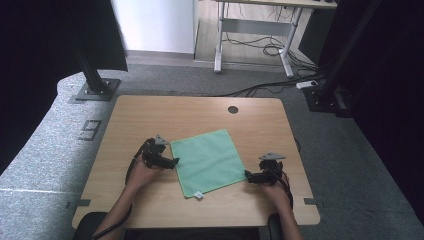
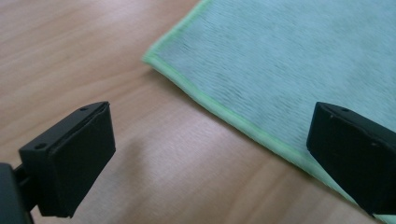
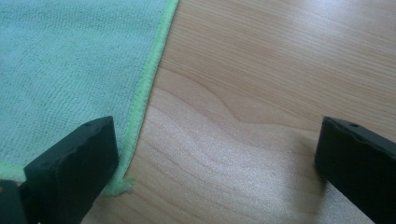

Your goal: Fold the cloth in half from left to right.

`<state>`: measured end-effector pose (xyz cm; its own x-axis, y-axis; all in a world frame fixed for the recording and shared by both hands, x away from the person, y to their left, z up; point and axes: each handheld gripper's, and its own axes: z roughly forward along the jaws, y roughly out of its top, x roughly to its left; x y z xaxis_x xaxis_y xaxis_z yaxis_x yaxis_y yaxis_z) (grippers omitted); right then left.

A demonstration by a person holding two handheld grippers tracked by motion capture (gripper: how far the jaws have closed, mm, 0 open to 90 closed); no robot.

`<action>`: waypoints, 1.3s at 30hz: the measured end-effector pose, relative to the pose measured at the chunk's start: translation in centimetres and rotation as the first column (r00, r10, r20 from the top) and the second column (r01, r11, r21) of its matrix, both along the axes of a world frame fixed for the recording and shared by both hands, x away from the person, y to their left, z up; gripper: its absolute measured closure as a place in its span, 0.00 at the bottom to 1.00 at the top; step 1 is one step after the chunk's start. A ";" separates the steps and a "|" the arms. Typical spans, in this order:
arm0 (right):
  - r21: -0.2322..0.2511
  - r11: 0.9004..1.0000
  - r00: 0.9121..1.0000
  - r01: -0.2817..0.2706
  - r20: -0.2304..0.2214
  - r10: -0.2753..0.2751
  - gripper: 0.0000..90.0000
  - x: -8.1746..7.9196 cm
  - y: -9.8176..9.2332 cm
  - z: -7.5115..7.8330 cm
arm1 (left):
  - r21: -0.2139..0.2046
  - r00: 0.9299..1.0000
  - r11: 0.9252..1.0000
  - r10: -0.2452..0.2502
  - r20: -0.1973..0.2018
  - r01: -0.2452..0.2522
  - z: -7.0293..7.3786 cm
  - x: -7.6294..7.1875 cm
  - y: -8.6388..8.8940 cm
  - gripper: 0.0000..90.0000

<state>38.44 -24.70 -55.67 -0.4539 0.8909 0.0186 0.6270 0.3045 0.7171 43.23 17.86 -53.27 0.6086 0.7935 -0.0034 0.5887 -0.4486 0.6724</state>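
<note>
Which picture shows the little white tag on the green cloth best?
The high view. There the whole green cloth lies flat on the table, and the white tag sticks out at its near corner. The left gripper view shows one edge and corner of the cloth, the right gripper view another edge and corner; neither shows a white tag.

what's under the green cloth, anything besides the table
The green cloth lies flat on the wooden table, with bare wood all around it. No bump suggests anything beneath, but the covered area itself is hidden. Nothing rests on it; a small white tag sits at its near corner.
</note>
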 end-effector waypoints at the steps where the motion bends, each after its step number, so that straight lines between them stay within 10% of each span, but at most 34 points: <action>1: 0.000 1.000 1.000 0.000 0.000 0.000 0.00 0.0 0.0 0.0 | 0.000 1.000 1.000 0.000 0.000 0.000 0.0 0.0 0.0 0.02; 19: 0.000 1.000 1.000 0.007 0.002 -0.007 0.00 -0.1 0.0 0.0 | -0.027 0.995 0.996 0.090 0.044 -0.089 1.4 5.4 0.9 0.05; 28: -0.001 1.000 1.000 0.007 0.002 -0.007 0.00 -0.1 0.0 0.0 | -0.004 0.994 0.994 0.109 0.011 -0.109 -0.2 6.7 0.8 0.05; 31: -0.001 1.000 1.000 0.007 0.002 -0.007 0.00 -0.1 0.0 0.0 | 0.061 0.995 0.993 0.104 0.002 -0.104 -1.0 7.0 0.5 0.05; 39: -0.001 1.000 1.000 0.008 0.002 -0.008 0.00 -0.1 0.0 0.0 | -0.003 0.994 0.994 0.111 -0.017 -0.111 -1.6 7.1 1.2 0.00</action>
